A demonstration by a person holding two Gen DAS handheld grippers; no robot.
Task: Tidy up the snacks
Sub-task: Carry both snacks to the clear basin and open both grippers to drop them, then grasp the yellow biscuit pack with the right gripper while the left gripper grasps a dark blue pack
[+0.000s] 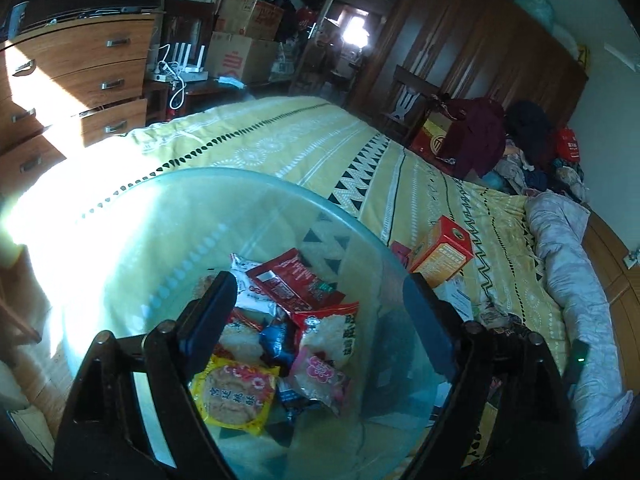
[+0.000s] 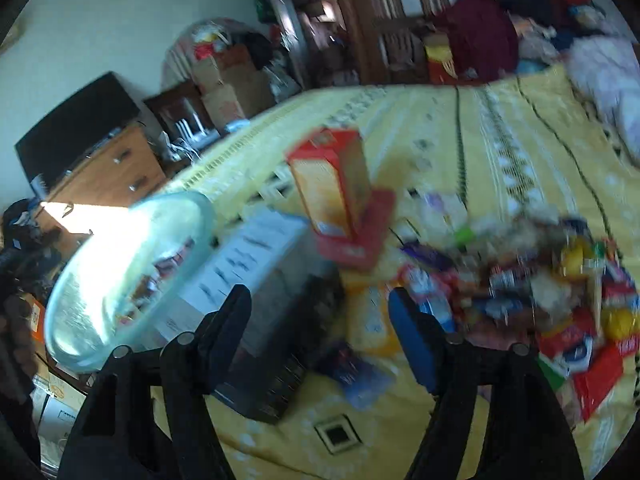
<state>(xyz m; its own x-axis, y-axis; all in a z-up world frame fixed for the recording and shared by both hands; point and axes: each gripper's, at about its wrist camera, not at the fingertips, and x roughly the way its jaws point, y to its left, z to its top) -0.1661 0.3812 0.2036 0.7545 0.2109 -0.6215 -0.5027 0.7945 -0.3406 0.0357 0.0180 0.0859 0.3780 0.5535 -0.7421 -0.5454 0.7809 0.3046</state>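
Bedroom: wooden drawers, a dark wardrobe and stacked cartons ring a bed under a yellow patterned bedspread; sun glares in from the left.
Bowl: a large clear glass bowl sits at the bed's left side, just in front of the left claw.
Sorted so far: a small heap of wrapped snacks lies in the bowl — red, white, pink and yellow packets.
Still to sort: a much bigger loose pile of mixed snack packets lies on the bedspread, well apart from the bowl, blurred in the right wrist view.
Boxes: an orange-and-red cardboard box stands upright between bowl and pile, beside a white printed carton.
Progress: by my judgement early; most snacks remain outside the bowl.
Left claw: spread wide over the bowl, holding nothing.
Right claw: spread wide above the bedspread, empty.
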